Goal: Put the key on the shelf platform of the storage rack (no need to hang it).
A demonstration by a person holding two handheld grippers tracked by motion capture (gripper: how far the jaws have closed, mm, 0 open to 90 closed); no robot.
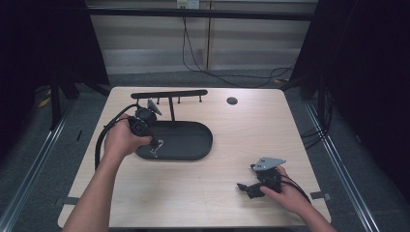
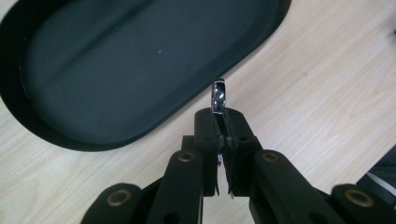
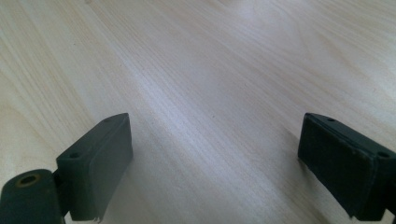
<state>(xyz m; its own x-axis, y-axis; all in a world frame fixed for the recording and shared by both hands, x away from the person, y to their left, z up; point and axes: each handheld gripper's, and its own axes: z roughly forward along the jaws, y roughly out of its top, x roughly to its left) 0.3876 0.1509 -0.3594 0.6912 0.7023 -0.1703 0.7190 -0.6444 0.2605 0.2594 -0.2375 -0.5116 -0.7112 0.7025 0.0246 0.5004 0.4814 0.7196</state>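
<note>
The left gripper [image 2: 222,135] has its jaws clamped on a small metal ring [image 2: 218,95] at the rim of the black tray [image 2: 56,135], seemingly to carry it, while the right gripper [image 3: 215,154] rests idle on the counter [image 3: 210,70], jaws apart.

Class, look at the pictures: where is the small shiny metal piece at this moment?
The metal piece is clamped between the shut jaws of the left gripper, at the table's left side, over the near rim of the black oval tray.
</note>
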